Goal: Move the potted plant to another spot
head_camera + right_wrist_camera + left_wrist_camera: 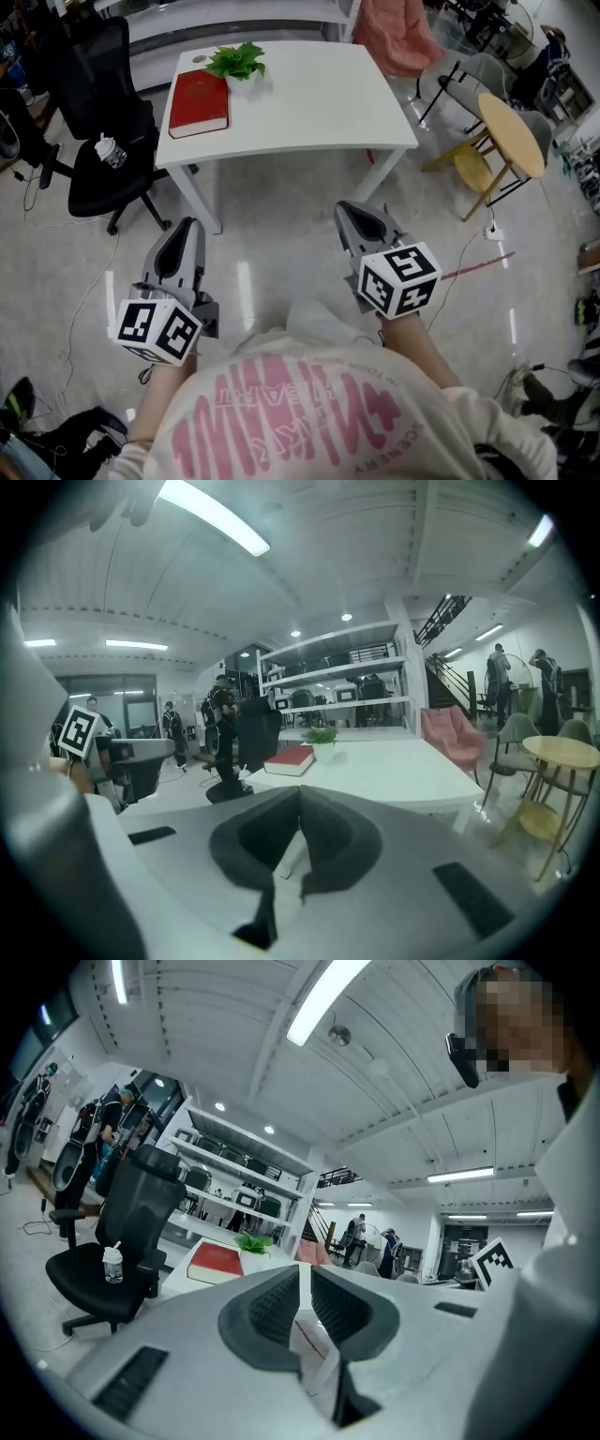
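Short of a white table [309,103] on a glossy pale floor, a person in a white shirt with pink lettering holds two handheld grippers out over bare floor, well apart from the furniture ahead. On the table's far edge stands the potted plant [236,62], a small leafy green sprig in a white pot, just beside the top corner of a red book [198,102] that lies flat on the tabletop. Neither tool is near the plant. The left gripper [189,227] points level towards the table, its ribbed dark pads facing each other across a thin slit with nothing in it. The right gripper [352,210] tips slightly downward, its jaws pressed together at the tips and empty. A black office chair [108,141] sits beside the table on the left gripper's side, a small lidded cup [111,151] upright on its seat. On the other side stand a round wooden table [511,133] and, past the white table's far corner, a pink chair [394,33]. Shelving and several people show in the distance through both gripper views.
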### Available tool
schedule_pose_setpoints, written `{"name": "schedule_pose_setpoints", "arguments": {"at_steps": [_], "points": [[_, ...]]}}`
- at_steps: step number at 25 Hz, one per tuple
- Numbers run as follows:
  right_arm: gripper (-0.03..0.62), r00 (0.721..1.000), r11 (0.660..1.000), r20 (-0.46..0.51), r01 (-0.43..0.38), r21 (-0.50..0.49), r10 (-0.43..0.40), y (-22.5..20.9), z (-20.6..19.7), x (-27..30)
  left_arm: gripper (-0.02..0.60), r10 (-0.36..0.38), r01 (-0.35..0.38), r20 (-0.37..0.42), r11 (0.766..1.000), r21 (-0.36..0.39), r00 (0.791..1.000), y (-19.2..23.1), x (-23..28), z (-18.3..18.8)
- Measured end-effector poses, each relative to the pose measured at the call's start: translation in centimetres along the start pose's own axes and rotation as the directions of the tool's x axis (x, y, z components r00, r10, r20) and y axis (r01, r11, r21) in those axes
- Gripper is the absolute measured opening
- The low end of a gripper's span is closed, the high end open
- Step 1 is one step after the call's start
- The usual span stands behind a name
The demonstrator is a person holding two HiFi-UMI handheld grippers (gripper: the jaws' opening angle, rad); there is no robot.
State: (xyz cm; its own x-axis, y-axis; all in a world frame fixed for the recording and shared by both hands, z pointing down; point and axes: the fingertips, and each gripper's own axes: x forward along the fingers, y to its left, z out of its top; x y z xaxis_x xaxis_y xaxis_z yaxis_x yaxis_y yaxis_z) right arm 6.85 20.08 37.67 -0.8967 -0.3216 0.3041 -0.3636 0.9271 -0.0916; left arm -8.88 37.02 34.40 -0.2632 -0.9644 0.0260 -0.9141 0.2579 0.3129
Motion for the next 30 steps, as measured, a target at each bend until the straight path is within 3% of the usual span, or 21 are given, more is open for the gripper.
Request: {"name": "schedule_pose_setpoints", "arguments": {"at_steps": [8, 15, 24, 30], "points": [[0.006, 0.998, 0.999, -0.054, -0.012, 0.047, 0.015, -1.3, -1.5, 3.6, 0.040, 0.032, -0.035, -0.055, 0.998, -0.058, 0.998, 2.1, 1.9, -2.7], [0.006, 0.996, 0.992, -0.067, -0.053, 0.115, 0.061, -4.1, -0.5, 9.2, 0.005, 0.089, -0.092, -0.048, 0.993, -0.077, 0.995, 4.3, 6.1, -2.0], [0.006, 0.987, 0.968, -0.028, -0.152, 0.198, 0.161, -8.8, 4.3, 18.6, 0.005, 0.166, -0.166, 0.002, 0.984, -0.059, 0.986, 7.2, 14.0, 1.2], [0.006, 0.975, 0.961, 0.000, -0.219, 0.170, 0.222, -11.0, 7.9, 23.9, 0.005, 0.215, -0.213, 0.034, 0.975, -0.063, 0.976, 8.5, 18.2, 3.0]]}}
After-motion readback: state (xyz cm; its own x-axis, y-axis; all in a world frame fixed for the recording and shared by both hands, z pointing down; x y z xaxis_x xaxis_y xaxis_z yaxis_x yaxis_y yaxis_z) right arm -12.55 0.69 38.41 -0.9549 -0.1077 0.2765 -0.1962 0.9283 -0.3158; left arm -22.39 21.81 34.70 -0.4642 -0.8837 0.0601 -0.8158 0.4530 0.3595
